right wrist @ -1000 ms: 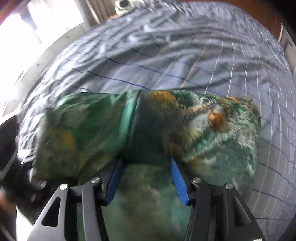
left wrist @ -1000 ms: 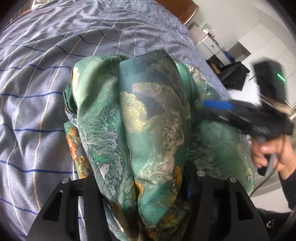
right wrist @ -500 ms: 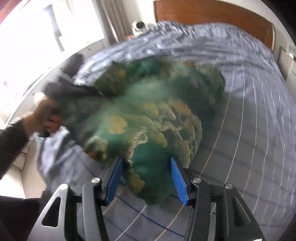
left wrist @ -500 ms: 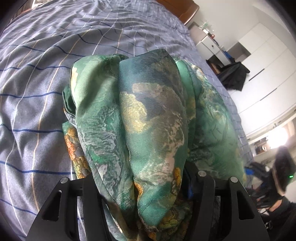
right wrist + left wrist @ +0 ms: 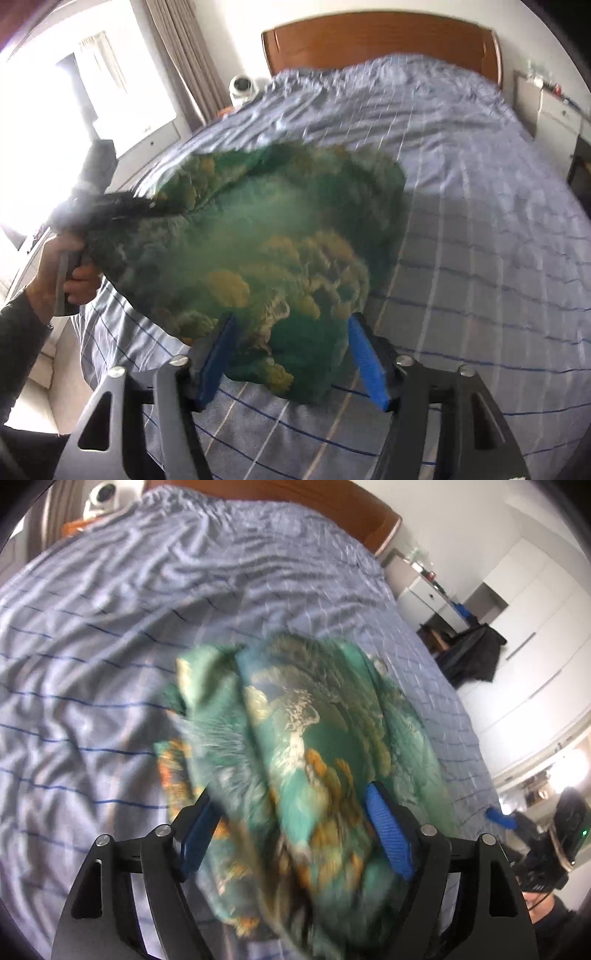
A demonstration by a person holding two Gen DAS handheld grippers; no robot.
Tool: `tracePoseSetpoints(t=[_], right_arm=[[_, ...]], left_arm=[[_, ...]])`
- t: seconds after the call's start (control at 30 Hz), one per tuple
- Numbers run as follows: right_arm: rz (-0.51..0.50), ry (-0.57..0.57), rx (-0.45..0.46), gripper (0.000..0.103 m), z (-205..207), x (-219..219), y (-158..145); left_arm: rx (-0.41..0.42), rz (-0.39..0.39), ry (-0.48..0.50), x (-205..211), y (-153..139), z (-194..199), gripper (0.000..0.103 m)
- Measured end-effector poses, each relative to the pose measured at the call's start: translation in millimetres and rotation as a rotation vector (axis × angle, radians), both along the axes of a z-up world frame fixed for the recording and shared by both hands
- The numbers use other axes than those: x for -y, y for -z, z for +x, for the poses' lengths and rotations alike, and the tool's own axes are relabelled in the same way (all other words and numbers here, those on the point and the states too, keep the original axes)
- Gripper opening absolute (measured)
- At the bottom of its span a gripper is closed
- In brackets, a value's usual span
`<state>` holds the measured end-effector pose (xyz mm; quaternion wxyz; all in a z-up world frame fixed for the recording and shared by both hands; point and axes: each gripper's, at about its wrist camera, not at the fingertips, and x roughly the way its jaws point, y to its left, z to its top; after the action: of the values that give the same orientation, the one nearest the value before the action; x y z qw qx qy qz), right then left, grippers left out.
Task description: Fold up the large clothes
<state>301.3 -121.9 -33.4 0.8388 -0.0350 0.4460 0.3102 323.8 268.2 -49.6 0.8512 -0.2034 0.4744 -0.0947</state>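
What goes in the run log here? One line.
fold large clothes | left gripper gripping green garment | right gripper gripping it | over bed

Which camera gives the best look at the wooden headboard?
The right wrist view: the headboard spans the top of the picture behind the bed. The left wrist view catches only a corner of it past the green garment.

Black gripper frames (image 5: 291,354), blue pads (image 5: 365,363) (silver screws); dark sleeve (image 5: 18,332).

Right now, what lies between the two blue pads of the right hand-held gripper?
In the right wrist view, a bunched fold of the green patterned garment fills the gap between the right hand-held gripper pads, above the striped bedsheet.
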Motion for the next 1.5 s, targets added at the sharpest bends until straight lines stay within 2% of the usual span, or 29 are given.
tracePoseSetpoints(t=[0.03, 0.13, 0.2, 0.3, 0.4, 0.5, 0.6, 0.63, 0.77, 0.83, 0.9, 1.03, 1.2, 1.27, 1.33, 1.4, 1.5], right_arm=[[-0.003, 0.011, 0.029, 0.076, -0.2, 2.7, -10.1], [-0.006, 0.037, 0.089, 0.077, -4.0, 13.5, -26.7], [-0.005, 0.044, 0.099, 0.077, -3.2, 19.0, -30.5], [-0.004, 0.058, 0.076, 0.077, -1.7, 21.0, -24.7], [0.021, 0.062, 0.009, 0.077, -3.8, 21.0, -15.7], [0.042, 0.057, -0.028, 0.077, -3.8, 19.0, -11.2], [0.046, 0.053, -0.032, 0.077, -2.2, 17.9, -12.0], [0.047, 0.054, -0.035, 0.077, -0.4, 18.6, -12.4], [0.062, 0.070, -0.070, 0.077, 9.5, 24.7, -8.0], [0.095, 0.079, -0.114, 0.077, 20.6, 29.8, -0.9], [0.141, 0.093, -0.165, 0.077, 35.0, 35.7, 7.9], [0.303, 0.122, -0.346, 0.077, 79.5, 48.4, 41.3], [0.491, 0.088, -0.514, 0.077, 116.7, 38.5, 86.4], [0.501, 0.078, -0.548, 0.080, 125.7, 26.3, 103.0], [0.513, 0.079, -0.533, 0.090, 130.4, 16.6, 111.0], [0.529, 0.069, -0.535, 0.090, 134.3, 7.8, 116.2], [0.430, 0.043, -0.525, 0.091, 139.7, -4.1, 120.1]], left_arm=[[0.009, 0.000, -0.019, -6.8, -7.6, -5.3, 0.081], [0.015, -0.031, -0.075, -26.9, -21.1, -15.3, 0.081], [-0.009, -0.092, -0.106, -41.0, -22.5, -16.8, 0.080], [-0.029, -0.151, -0.114, -47.4, -20.1, -12.0, 0.080], [-0.078, -0.212, -0.065, -36.1, -8.4, -0.5, 0.080], [-0.102, -0.162, -0.040, -18.6, 0.6, 10.6, 0.080], [-0.167, -0.049, -0.061, -12.8, 21.6, 19.4, 0.081], [-0.191, -0.030, -0.081, -16.2, 33.2, 21.5, 0.087], [-0.236, -0.086, -0.116, -29.7, 63.0, 22.1, 0.100], [-0.246, -0.103, -0.115, -31.6, 75.4, 23.4, 0.103], [-0.267, -0.163, -0.115, -34.9, 88.6, 24.3, 0.103], [-0.268, -0.278, -0.109, -40.5, 105.7, 25.4, 0.103], [-0.274, -0.314, -0.069, -32.5, 115.3, 38.0, 0.103], [-0.275, -0.340, -0.048, -27.5, 121.9, 46.9, 0.103], [-0.261, -0.377, -0.036, -24.2, 128.9, 50.7, 0.103], [-0.246, -0.395, -0.044, -20.9, 132.1, 54.1, 0.103], [-0.239, -0.393, -0.033, -19.7, 130.1, 53.0, 0.103]])
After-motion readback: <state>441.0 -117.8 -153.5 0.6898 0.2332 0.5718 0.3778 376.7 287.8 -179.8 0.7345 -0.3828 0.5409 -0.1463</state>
